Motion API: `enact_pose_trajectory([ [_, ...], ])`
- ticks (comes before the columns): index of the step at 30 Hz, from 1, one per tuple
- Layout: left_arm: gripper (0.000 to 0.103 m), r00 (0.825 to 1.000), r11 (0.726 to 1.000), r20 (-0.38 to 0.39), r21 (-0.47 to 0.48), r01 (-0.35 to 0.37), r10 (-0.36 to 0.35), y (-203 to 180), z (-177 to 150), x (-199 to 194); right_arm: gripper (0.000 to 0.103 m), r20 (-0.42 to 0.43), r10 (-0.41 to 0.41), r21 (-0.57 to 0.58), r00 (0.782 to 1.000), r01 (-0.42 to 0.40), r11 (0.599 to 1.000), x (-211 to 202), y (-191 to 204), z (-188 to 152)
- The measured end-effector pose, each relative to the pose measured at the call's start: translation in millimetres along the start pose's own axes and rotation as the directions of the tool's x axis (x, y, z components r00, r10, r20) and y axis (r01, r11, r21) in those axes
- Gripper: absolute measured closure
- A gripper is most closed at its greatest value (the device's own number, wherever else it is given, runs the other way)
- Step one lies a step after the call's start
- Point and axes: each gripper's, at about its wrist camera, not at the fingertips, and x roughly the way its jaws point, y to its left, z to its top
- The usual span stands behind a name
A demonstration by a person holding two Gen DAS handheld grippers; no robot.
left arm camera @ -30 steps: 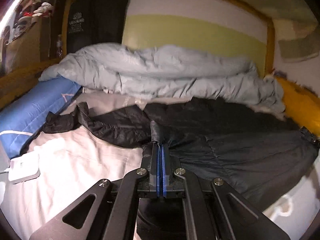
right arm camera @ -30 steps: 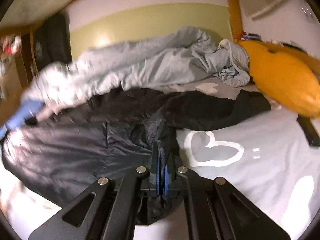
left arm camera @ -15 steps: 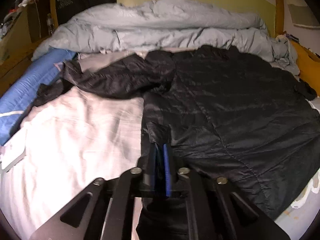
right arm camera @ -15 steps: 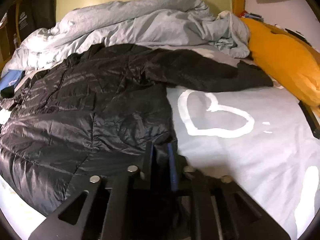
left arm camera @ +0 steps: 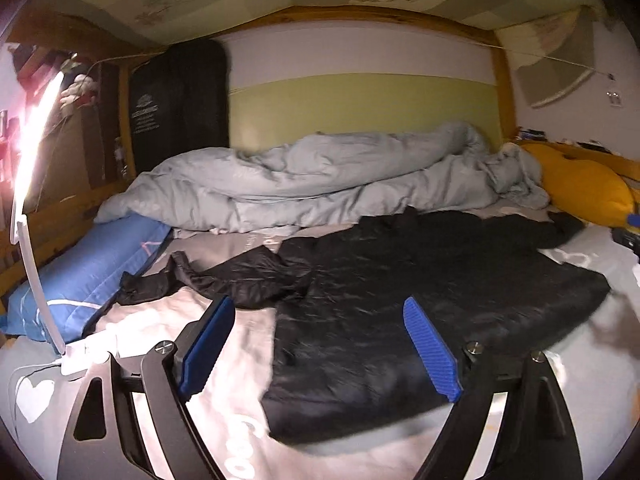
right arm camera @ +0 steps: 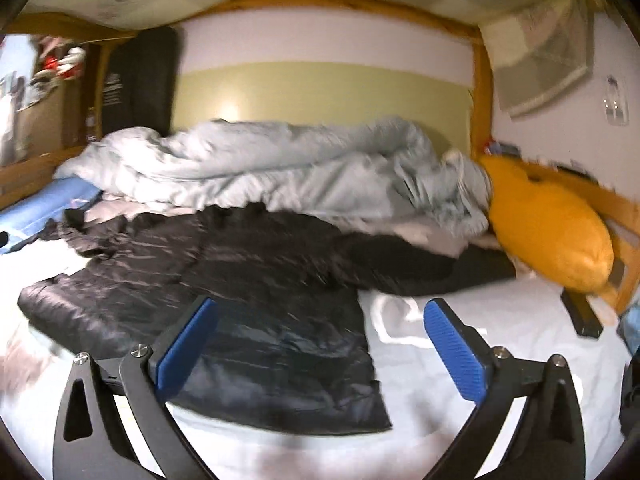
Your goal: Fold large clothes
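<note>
The black quilted puffer jacket [left arm camera: 420, 288] lies spread flat on the bed's pale heart-print sheet [right arm camera: 480, 364], hem near, collar far against the crumpled grey duvet [left arm camera: 320, 184]. The left claw [left arm camera: 320, 340] and right claw [right arm camera: 324, 340] both gape wide and hold nothing. To fold well, take the 2 sleeves first: pinch the left sleeve [left arm camera: 224, 276] near its cuff, lay it straight across the body, smoothing puffiness before closing.

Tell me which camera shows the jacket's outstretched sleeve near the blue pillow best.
The left wrist view: the sleeve of the black jacket lies in full beside the blue pillow. The right wrist view shows it only as a blurred bunch at the frame's left edge.
</note>
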Motion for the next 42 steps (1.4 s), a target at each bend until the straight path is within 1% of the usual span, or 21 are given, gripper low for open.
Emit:
enact_pose_trajectory([
  [3, 0.014, 0.999, 0.998, -0.019, 0.052, 0.031, -0.03, -20, -10, -5, 0.001, 0.0, 0.055, -0.055, 0.998, -0.055, 0.997, -7, 18, -1],
  [6, 0.014, 0.998, 0.992, -0.054, 0.119, 0.04, -0.034, -41, -20, 1, 0.001, -0.076, 0.143, -0.046, 0.987, -0.147, 0.988, 3, 29, -9],
  [9, 0.014, 0.991, 0.976, -0.105, 0.194, 0.098, -0.079, -64, -32, 8, 0.001, -0.14, 0.159, -0.063, 0.977, -0.169, 0.984, 12, 44, -20],
  [10, 0.018, 0.985, 0.967, -0.13, 0.212, 0.139, -0.113, -72, -36, 10, 0.001, -0.155, 0.162, -0.08, 0.974, -0.176, 0.981, 12, 49, -23],
  [11, 0.029, 0.98, 0.958, -0.146, 0.232, 0.168, -0.136, -81, -40, 10, 0.001, -0.178, 0.172, -0.102, 0.969, -0.192, 0.976, 13, 56, -27],
  [12, 0.033, 0.978, 0.949, -0.157, 0.258, 0.178, -0.141, -89, -43, 11, 0.001, -0.203, 0.178, -0.118, 0.963, -0.204, 0.972, 12, 63, -32],
  [14, 0.034, 0.976, 0.939, -0.168, 0.293, 0.18, -0.135, -102, -49, 16, 0.005, -0.281, 0.197, -0.141, 0.939, -0.244, 0.96, 15, 77, -43],
  [15, 0.034, 0.975, 0.938, -0.174, 0.294, 0.184, -0.137, -106, -52, 21, 0.012, -0.304, 0.214, -0.15, 0.928, -0.269, 0.951, 15, 84, -50],
  [17, 0.034, 0.972, 0.942, -0.191, 0.278, 0.185, -0.135, -109, -54, 31, 0.017, -0.324, 0.21, -0.18, 0.922, -0.278, 0.944, 18, 94, -63],
  [19, 0.035, 0.976, 0.96, -0.185, 0.232, 0.158, -0.116, -105, -52, 46, 0.029, -0.326, 0.18, -0.188, 0.928, -0.25, 0.95, 27, 96, -68],
  [22, 0.046, 0.98, 0.983, -0.173, 0.137, 0.121, -0.096, -87, -45, 69, 0.042, -0.325, 0.177, -0.067, 0.929, -0.209, 0.976, 48, 78, -66],
  [24, 0.052, 0.966, 0.988, -0.24, 0.091, 0.121, -0.096, -75, -46, 95, 0.047, -0.298, 0.193, 0.002, 0.935, -0.202, 0.979, 60, 65, -63],
  [26, 0.058, 0.952, 0.992, -0.291, 0.06, 0.114, -0.091, -65, -53, 115, 0.048, -0.277, 0.186, 0.001, 0.943, -0.193, 0.981, 72, 62, -59],
  [28, 0.058, 0.926, 0.993, -0.362, 0.007, 0.114, -0.103, -55, -59, 138, 0.048, -0.286, 0.166, -0.023, 0.944, -0.18, 0.983, 88, 64, -58],
  [30, 0.058, 0.906, 0.987, -0.391, -0.065, 0.147, -0.161, -44, -59, 150, 0.048, -0.349, 0.168, -0.03, 0.922, -0.19, 0.981, 107, 65, -61],
  [33, 0.058, 0.898, 0.99, -0.416, -0.055, 0.132, -0.143, -41, -60, 156, 0.048, -0.394, 0.205, 0.03, 0.896, -0.211, 0.977, 121, 57, -69],
  [35, 0.058, 0.903, 0.992, -0.41, -0.036, 0.124, -0.128, -41, -61, 153, 0.046, -0.392, 0.241, 0.056, 0.888, -0.238, 0.97, 120, 51, -68],
  [38, 0.057, 0.937, 0.994, -0.334, 0.011, 0.112, -0.102, -42, -54, 132, 0.046, -0.391, 0.22, 0.029, 0.893, -0.227, 0.973, 112, 49, -65],
  [39, 0.055, 0.948, 0.993, -0.304, 0.043, 0.114, -0.095, -44, -52, 121, 0.042, -0.385, 0.217, 0.015, 0.897, -0.229, 0.973, 107, 49, -63],
  [41, 0.04, 0.966, 0.985, -0.242, 0.116, 0.123, -0.092, -50, -46, 98, 0.03, -0.354, 0.215, -0.034, 0.91, -0.243, 0.97, 90, 51, -58],
  [42, 0.039, 0.972, 0.981, -0.217, 0.15, 0.12, -0.086, -53, -44, 86, 0.02, -0.334, 0.204, -0.062, 0.92, -0.237, 0.969, 82, 52, -56],
])
